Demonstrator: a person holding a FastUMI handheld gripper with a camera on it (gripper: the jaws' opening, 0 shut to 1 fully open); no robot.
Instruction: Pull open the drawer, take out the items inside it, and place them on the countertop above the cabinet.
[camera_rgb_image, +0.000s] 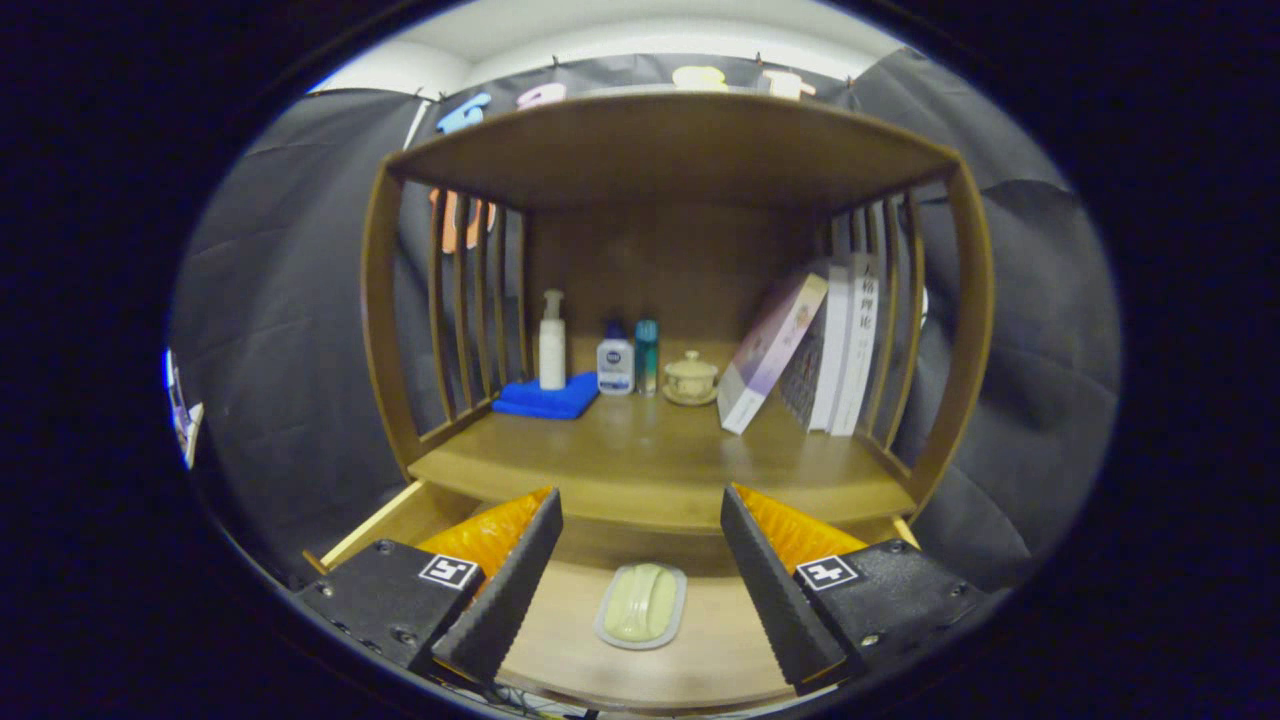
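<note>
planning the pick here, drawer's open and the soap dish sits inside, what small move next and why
Probably lower the gripper straight down onto the soap dish. The drawer is already pulled out, the jaws stand open and empty, and the dish lies between them, so closing in comes before lifting it to the countertop.

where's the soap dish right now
In the gripper view, the soap dish lies on the floor of the pulled-open drawer, below the countertop, between the spread fingers of the open gripper, touching neither.

Dim, soft overhead light; fisheye-bowed edges
</note>
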